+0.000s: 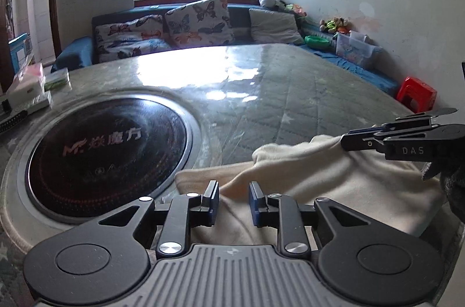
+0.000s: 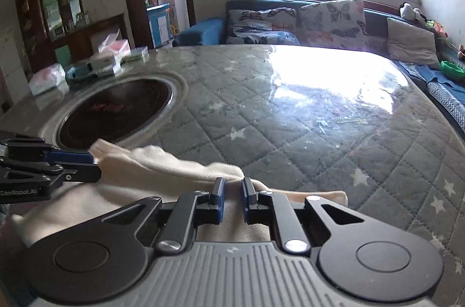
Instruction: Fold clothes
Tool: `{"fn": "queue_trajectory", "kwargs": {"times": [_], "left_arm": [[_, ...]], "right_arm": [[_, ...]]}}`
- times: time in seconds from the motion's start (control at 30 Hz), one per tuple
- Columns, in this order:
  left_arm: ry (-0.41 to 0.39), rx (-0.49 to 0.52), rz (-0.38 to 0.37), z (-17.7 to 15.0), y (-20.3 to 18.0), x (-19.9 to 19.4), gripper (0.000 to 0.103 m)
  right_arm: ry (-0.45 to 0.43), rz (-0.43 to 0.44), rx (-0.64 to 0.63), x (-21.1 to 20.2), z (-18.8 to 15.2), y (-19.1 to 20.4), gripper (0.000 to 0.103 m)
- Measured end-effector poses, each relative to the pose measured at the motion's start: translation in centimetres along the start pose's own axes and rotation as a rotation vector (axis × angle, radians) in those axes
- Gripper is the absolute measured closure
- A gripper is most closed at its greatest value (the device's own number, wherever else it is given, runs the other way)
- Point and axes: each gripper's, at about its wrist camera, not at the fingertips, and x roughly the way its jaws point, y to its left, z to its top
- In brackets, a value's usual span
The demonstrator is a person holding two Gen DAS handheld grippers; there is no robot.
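A cream fleece garment [image 1: 334,182] lies bunched at the near edge of the quilted table; it also shows in the right wrist view [image 2: 162,164]. My left gripper [image 1: 234,201] hovers over its left part with jaws a little apart and nothing between them. My right gripper [image 2: 234,198] sits over the garment's right part, jaws narrowly apart, with no cloth pinched. Each gripper shows side-on in the other's view: the right gripper [image 1: 360,140] at the right, the left gripper [image 2: 87,164] at the left, both close to the cloth.
A round black induction hob [image 1: 107,150] is set into the table [image 2: 319,115] left of the garment. Boxes and tissue packs [image 1: 29,86] stand at the table's far left. A sofa with butterfly cushions [image 1: 197,22] and a red stool [image 1: 417,93] lie beyond.
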Motion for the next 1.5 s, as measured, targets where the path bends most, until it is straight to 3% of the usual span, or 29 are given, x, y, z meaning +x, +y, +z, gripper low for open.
{"fn": "queue_trajectory", "kwargs": {"times": [0.3,0.4,0.47,0.6,0.77,0.87,1.0,1.17,1.33,1.5], "left_arm": [[-0.015,0.068,-0.048,-0.7,-2.1,-0.9,0.078],[-0.035,0.098,-0.067,-1.3,-2.6,-2.1,0.068],[-0.038,0.114,-0.074,-1.9,-2.6,-2.8,0.067],[-0.041,0.147,-0.059,-3.2,-2.7,-4.0,0.067],[-0.054,0.133,-0.043,-4.3,-2.1,-5.3,0.067],[-0.053,0.128,-0.038,-5.0,-1.9,-5.6,0.067],[-0.054,0.134,-0.016,-5.6,-1.7,-5.7,0.067],[-0.078,0.089,-0.002,-5.4,-0.9,-6.4,0.067],[-0.043,0.046,-0.003,-6.0,-0.1,-6.1,0.066],[-0.05,0.027,-0.013,-5.5,0.4,-6.2,0.066]], "right_arm": [[0.009,-0.002,-0.066,-4.4,-2.9,0.6,0.076],[0.018,-0.019,-0.098,-5.7,-4.2,0.8,0.069],[0.024,-0.03,-0.12,-6.3,-4.8,1.1,0.067],[0.004,-0.023,-0.17,-7.3,-4.8,2.4,0.066],[-0.037,0.07,-0.205,-7.5,-4.2,4.7,0.064],[-0.015,0.125,-0.271,-6.5,-5.1,7.1,0.064],[-0.002,0.116,-0.349,-5.7,-6.1,8.8,0.065],[-0.03,0.156,-0.335,-6.5,-5.0,9.1,0.064],[0.013,0.193,-0.342,-5.3,-5.5,9.6,0.064],[-0.012,0.204,-0.306,-5.5,-3.0,8.3,0.064]]}}
